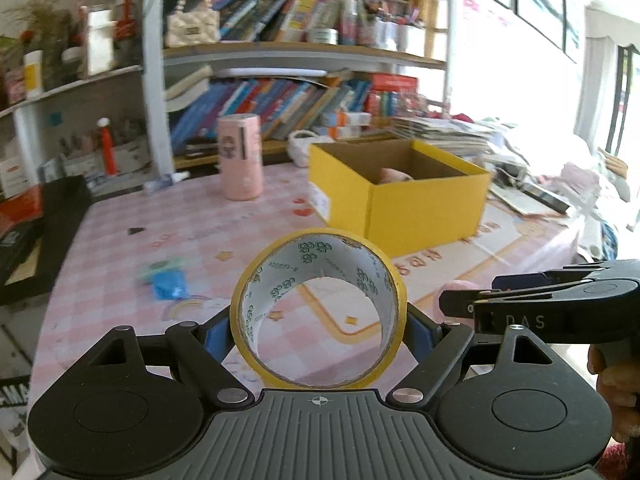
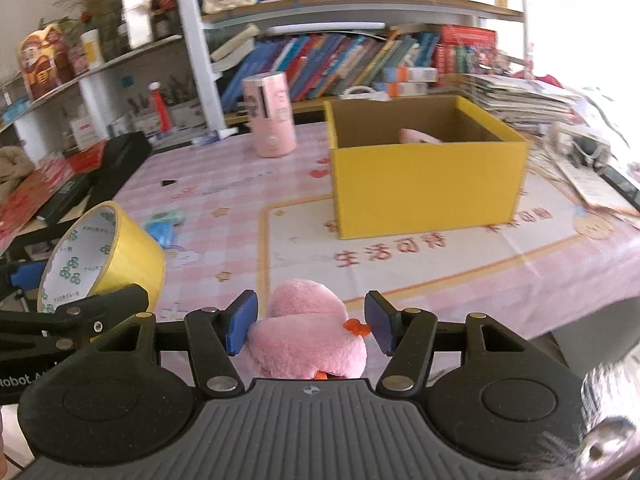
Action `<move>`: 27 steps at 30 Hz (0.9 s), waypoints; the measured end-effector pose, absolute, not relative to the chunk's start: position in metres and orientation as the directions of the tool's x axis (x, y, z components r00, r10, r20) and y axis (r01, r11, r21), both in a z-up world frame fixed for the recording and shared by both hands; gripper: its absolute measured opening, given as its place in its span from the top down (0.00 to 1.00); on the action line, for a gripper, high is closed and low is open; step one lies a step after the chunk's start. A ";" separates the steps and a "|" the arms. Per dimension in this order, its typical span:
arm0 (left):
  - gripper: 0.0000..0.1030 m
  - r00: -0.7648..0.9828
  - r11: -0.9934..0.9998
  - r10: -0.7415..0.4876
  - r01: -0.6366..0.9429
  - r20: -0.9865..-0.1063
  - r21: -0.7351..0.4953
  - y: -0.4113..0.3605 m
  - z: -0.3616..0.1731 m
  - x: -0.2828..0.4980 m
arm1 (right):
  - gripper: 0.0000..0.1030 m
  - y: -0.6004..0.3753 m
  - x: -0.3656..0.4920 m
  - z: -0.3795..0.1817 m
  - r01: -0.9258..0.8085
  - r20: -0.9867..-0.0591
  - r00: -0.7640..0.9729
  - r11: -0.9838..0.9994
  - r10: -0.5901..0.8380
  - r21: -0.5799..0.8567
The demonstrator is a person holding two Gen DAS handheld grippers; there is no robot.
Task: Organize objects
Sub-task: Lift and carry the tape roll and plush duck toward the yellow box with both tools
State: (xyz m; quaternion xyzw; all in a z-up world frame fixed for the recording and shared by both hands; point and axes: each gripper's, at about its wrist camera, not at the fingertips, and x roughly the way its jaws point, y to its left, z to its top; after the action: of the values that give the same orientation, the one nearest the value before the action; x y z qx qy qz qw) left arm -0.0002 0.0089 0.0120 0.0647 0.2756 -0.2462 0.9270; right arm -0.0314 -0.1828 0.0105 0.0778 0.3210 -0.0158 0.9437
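On the far left a black box (image 1: pixel 44 236) lies at the edge of the table (image 2: pixel 224 196). A small blue thing (image 1: pixel 168 282) lies on the pink checked cloth near it, too blurry to name. Behind that a pink can (image 1: pixel 240 158) stands upright near the shelves of books (image 1: pixel 280 100).

The left gripper (image 1: pixel 319 330) holds a roll of yellow tape (image 1: pixel 319 312). Its blue pads press on both sides of the roll, and the roll stands on edge so you can see through the hole. It is up above the table.

Just beside it, the right gripper (image 2: pixel 310 324) holds a pink plush toy (image 2: pixel 308 332). The left pad presses into the fluff. The right pad sits at a little orange bow on the toy, and I cannot tell if it touches.

Further right, across the table, a yellow box (image 2: pixel 424 184) stands open. Something pink (image 2: pixel 418 136) lies inside it. A pile of papers (image 2: pixel 520 100) lies to the right of the box.
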 end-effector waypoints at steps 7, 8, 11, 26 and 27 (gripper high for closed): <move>0.18 0.694 0.840 -0.466 0.542 -0.549 -0.027 -0.013 0.010 0.004 | 0.45 -0.201 -0.039 0.009 0.146 -0.624 0.780 0.981 -0.035 0.127; 0.18 0.689 0.836 -0.470 0.547 -0.551 -0.028 -0.016 0.009 0.005 | 0.45 -0.204 -0.040 0.008 0.151 -0.626 0.779 0.981 -0.040 0.125; 0.18 0.676 0.825 -0.484 0.564 -0.557 -0.032 -0.027 0.008 0.009 | 0.45 -0.213 -0.040 0.006 0.172 -0.635 0.771 0.978 -0.057 0.121; 0.18 0.675 0.817 -0.489 0.576 -0.552 -0.020 -0.071 0.013 0.041 | 0.45 -0.259 -0.007 0.012 0.197 -0.638 0.767 0.972 -0.073 0.127; 0.18 0.677 0.819 -0.488 0.574 -0.551 -0.020 -0.074 0.013 0.044 | 0.45 -0.263 -0.003 0.012 0.195 -0.638 0.767 0.973 -0.071 0.126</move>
State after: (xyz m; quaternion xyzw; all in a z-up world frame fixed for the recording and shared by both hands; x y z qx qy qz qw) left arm 0.0436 -0.0741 0.0134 0.0775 0.2770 -0.2911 0.9124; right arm -0.0032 -0.2628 0.0124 0.0927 0.3341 -0.0712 0.9353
